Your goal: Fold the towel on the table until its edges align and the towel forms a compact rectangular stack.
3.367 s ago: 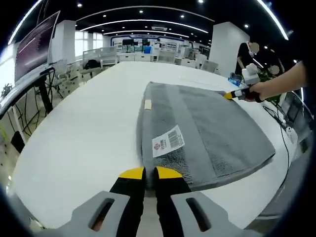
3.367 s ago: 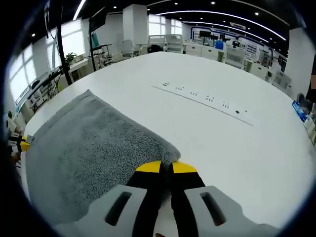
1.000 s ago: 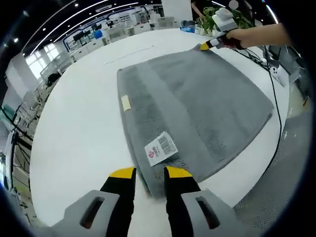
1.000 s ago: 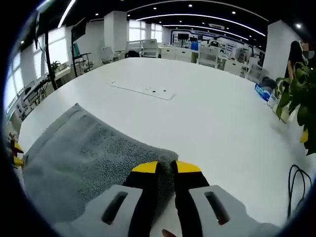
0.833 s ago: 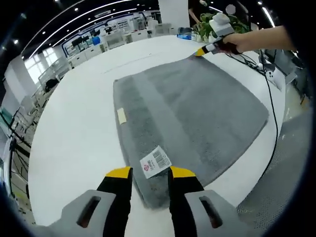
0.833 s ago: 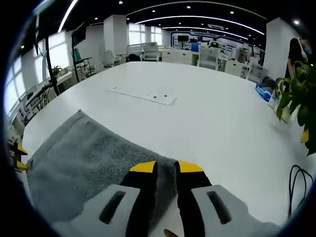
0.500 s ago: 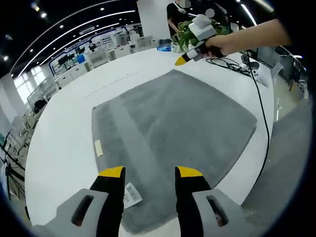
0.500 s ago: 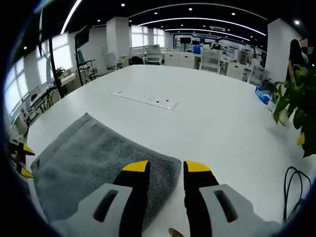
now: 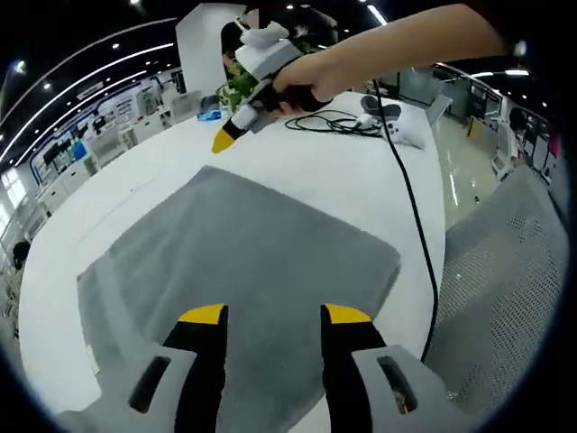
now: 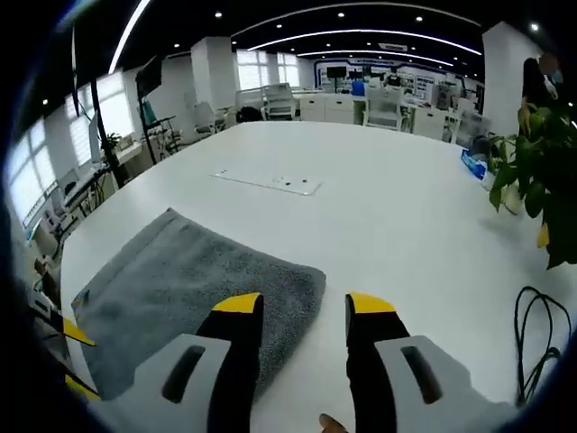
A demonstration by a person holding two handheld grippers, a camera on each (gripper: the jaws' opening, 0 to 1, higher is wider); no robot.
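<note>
- Grey towel (image 9: 243, 262): lies flat, folded, on the white table (image 10: 379, 207).
- Handling: likely soft, limp, light; best pinched at corners.
- Left gripper (image 9: 273, 316), right gripper (image 10: 295, 305): jaws parted, empty.

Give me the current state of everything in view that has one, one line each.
towel: folded, lying flat on the table, free of both grippers.
left gripper: open, jaws spread above the towel.
right gripper: open, above the towel's corner, holding nothing.
table: white, bearing the towel.
black cable: lying loose along the table's edge.
plant: upright at the table's side.
</note>
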